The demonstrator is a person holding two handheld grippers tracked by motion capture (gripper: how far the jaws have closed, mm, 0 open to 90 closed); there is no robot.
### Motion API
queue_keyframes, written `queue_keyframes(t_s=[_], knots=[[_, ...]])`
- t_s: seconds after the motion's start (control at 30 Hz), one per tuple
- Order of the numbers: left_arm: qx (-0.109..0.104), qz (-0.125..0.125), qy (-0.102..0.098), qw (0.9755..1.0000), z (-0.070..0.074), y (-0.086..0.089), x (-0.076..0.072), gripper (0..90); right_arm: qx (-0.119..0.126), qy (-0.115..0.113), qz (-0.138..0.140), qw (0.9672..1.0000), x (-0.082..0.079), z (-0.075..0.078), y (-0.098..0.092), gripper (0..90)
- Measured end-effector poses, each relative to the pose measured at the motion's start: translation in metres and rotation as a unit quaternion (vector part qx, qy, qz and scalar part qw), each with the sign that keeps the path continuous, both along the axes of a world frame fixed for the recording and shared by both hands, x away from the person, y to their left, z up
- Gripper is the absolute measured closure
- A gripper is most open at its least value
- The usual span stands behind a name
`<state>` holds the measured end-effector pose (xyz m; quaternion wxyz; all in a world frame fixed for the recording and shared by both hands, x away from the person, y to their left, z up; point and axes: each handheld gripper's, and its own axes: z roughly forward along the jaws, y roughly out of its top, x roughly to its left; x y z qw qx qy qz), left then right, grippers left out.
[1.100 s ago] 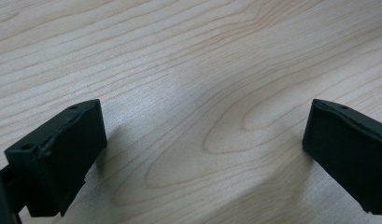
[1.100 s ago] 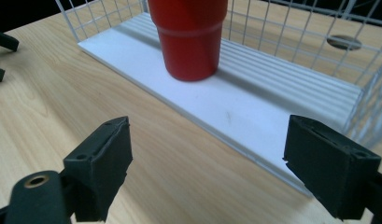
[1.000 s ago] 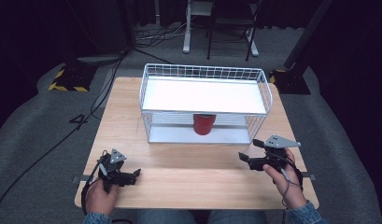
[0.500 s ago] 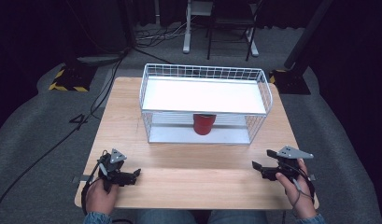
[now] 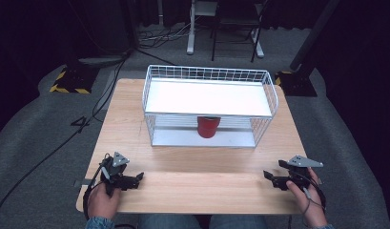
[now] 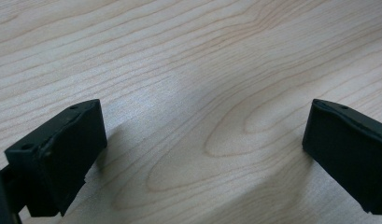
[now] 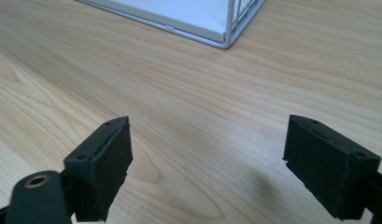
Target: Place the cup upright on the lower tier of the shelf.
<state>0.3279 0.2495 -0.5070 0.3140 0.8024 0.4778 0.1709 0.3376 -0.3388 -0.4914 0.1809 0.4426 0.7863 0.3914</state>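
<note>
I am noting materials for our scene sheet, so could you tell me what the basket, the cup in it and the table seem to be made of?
Basket: white coated metal wire, judging by its thin grid. Red cup: likely plastic, plain and opaque. Table: light wood or wood-look laminate, showing grain and a faint sheen.

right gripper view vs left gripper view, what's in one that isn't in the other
Right gripper view: the near corner of the wire basket at the top, beyond the right gripper. Left gripper view: the left gripper over plain wood, no basket. Both: the bare wooden table between two black jaws standing apart, nothing held.
</note>
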Motion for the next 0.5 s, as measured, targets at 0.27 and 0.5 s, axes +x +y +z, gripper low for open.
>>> queue_keyframes(t_s=[0.27,0.5], knots=[[-0.001,0.0,-0.001,1.0,0.0,0.0,0.0,0.0,-0.018,0.001,-0.005,0.9998,-0.003,-0.007,-0.006,15.8],[0.0,0.0,0.0,1.0,0.0,0.0,0.0,0.0,-0.03,0.005,-0.004,0.9995,-0.004,-0.012,-0.007,15.8]])
